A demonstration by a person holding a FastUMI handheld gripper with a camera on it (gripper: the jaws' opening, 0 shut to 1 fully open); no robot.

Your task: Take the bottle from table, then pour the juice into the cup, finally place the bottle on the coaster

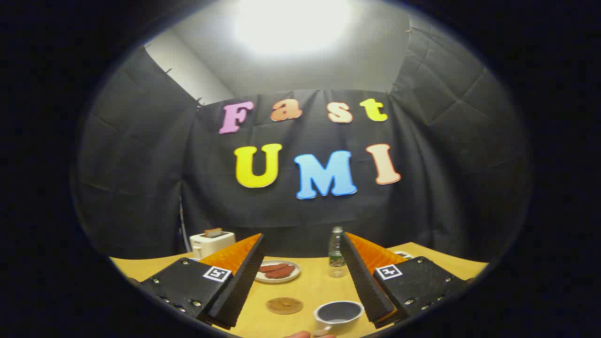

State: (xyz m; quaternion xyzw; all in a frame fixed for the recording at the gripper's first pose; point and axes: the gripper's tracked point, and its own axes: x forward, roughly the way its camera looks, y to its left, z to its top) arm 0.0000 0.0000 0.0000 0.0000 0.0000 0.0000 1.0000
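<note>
Wooden and pale yellow, the desk (324,286) carries everything for this job, and I go from the big things to the small ones. At the far left stands a white toaster (211,242) with a slice of bread in its slot. Closer in lies a white plate (278,272) with some reddish-brown pieces of food. The hand-held gripper (301,244) hangs above the near part of the desk with its fingers spread wide, and it holds nothing and touches nothing. The clear bottle (336,253) stands upright beyond the fingers, very close to the inner side of the right one, as far as I can judge, but not between the tips. The cup (338,315) is near, below the right finger, with its mouth up. The round brown coaster (284,305) lies just beside the cup, to its left, apart from it.

I judge that the first step, taking the bottle, is not yet done. To do it well, the person should shift the hand-held gripper a little to the right, so the bottle comes in the middle of the gap, then go forward low and level, and close on the body under the cap, not on the neck. The cup is close under the path, so the fingers should pass over it.
</note>
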